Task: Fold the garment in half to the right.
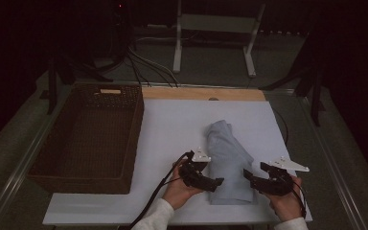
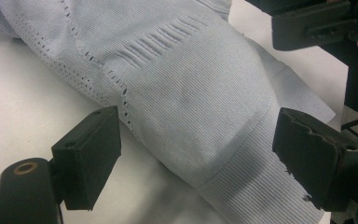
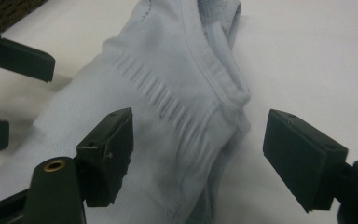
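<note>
Ribbed pale-blue knit garment [image 1: 226, 160] lies folded and soft between left gripper [image 1: 212, 182] and right gripper [image 1: 249, 175], jaws wide, gripping nothing.

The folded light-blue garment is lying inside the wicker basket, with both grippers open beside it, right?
Not quite. The high view shows the garment lying on the white table surface, to the right of the wicker basket, not inside it. The left gripper and right gripper do flank it with open jaws.

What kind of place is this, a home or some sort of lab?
Most likely a lab or recording setup: a white work table in a dark room, loose cables and a metal stand on the floor behind it, and a pale blue garment laid beside a wicker basket.
</note>
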